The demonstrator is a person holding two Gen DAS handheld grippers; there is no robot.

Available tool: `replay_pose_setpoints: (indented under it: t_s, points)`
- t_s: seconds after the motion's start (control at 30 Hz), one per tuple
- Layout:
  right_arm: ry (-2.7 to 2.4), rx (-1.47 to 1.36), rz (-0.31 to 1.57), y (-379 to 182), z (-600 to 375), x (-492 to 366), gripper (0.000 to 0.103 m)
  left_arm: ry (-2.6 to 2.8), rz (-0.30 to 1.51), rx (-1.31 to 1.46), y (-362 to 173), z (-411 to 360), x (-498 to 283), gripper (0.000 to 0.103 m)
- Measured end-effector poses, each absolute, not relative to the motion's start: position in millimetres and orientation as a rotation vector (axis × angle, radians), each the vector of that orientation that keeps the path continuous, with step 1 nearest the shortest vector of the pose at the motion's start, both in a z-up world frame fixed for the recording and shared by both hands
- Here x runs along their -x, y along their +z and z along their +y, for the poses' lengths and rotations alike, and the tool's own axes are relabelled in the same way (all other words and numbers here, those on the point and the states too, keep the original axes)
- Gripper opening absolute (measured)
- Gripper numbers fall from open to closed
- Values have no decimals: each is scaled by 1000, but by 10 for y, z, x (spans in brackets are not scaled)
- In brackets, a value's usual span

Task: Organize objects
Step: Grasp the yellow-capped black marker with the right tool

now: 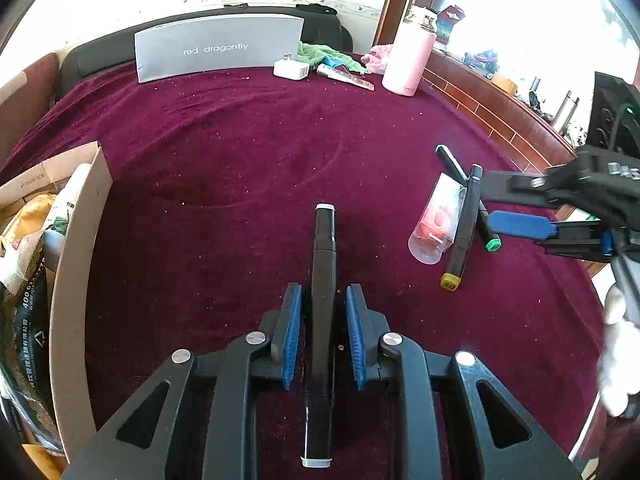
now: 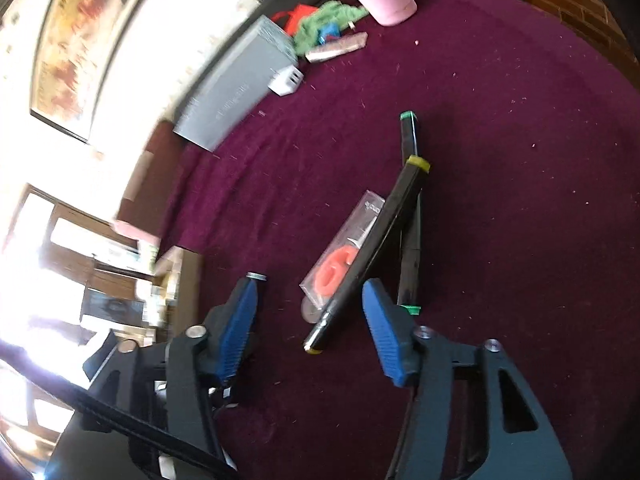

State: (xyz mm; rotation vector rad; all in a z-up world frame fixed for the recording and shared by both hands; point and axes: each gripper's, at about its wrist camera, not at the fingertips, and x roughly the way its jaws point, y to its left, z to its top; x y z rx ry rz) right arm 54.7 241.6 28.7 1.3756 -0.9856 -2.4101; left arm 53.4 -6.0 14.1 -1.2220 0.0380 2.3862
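Observation:
A black marker with grey ends (image 1: 322, 312) lies lengthwise between the blue pads of my left gripper (image 1: 323, 296); small gaps show on both sides, so the jaws stand open around it. My right gripper (image 2: 310, 292) is open over a pile on the maroon cloth: a yellow-capped black marker (image 2: 372, 256), a green-capped marker (image 2: 410, 216) and a clear packet with an orange piece (image 2: 340, 256). The same pile shows in the left wrist view: the yellow-capped marker (image 1: 462, 228), the green-capped marker (image 1: 486, 226), the packet (image 1: 438, 220) and my right gripper (image 1: 516, 204).
A cardboard box (image 1: 76, 264) with bags stands at the left. At the back are a grey "red dragonfly" box (image 1: 218, 46), a white charger (image 1: 290, 68), a green cloth (image 1: 324, 54), a tube (image 1: 346, 76) and a pink bottle (image 1: 408, 56). A brick-pattern edge (image 1: 500, 120) runs along the right.

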Motion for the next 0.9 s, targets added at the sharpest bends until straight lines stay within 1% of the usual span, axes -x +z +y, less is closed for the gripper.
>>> replay_pose_setpoints:
  t_s: [0.1, 0.17, 0.23, 0.27, 0.33, 0.4, 0.5, 0.6, 0.63, 0.7, 0.73, 0.77, 0.8, 0.83, 0.87, 0.9]
  points:
    - [-2491, -1457, -899, 246, 2292, -451, 48, 2384, 30, 1222, 142, -69, -530, 18]
    - [-2588, -1502, -805, 242, 2215, -405, 43, 2380, 18, 1222, 140, -77, -523, 18]
    - [-2651, -1531, -734, 234, 2173, -372, 34, 2373, -7, 1221, 139, -102, -519, 18]
    - [-2680, -1547, -696, 228, 2140, -343, 32, 2371, -14, 1221, 140, -109, -515, 18]
    - [-2710, -1573, -640, 197, 2117, -305, 22, 2366, -29, 1220, 140, -122, -507, 18]
    - [-2696, -1587, -615, 156, 2108, -295, 22, 2365, -32, 1220, 141, -123, -503, 18]
    - [-2687, -1617, -542, 160, 2095, -335, 17, 2369, -24, 1221, 137, -120, -504, 18]
    - [-2665, -1663, -513, 146, 2098, -353, 17, 2390, 30, 1224, 144, -62, -515, 19]
    - [-2670, -1690, -488, 117, 2108, -347, 17, 2400, 75, 1221, 149, -4, -525, 21]
    - [-2681, -1683, -456, 116, 2099, -340, 17, 2400, 157, 1211, 147, 123, -564, 39]
    - [-2690, -1683, -443, 119, 2078, -325, 18, 2397, 200, 1207, 142, 192, -592, 44]
    - [-2704, -1678, -435, 119, 2056, -314, 20, 2392, 266, 1203, 132, 292, -622, 56]
    - [-2714, -1672, -420, 116, 2023, -325, 25, 2395, 346, 1195, 119, 396, -655, 62]
    - [-2727, -1656, -372, 115, 1967, -319, 31, 2411, 364, 1189, 128, 413, -665, 64]
    - [-2737, -1642, -323, 110, 1904, -323, 34, 2418, 358, 1199, 124, 408, -653, 66]
    - [-2747, -1632, -287, 110, 1853, -334, 38, 2407, 320, 1209, 121, 368, -629, 66]
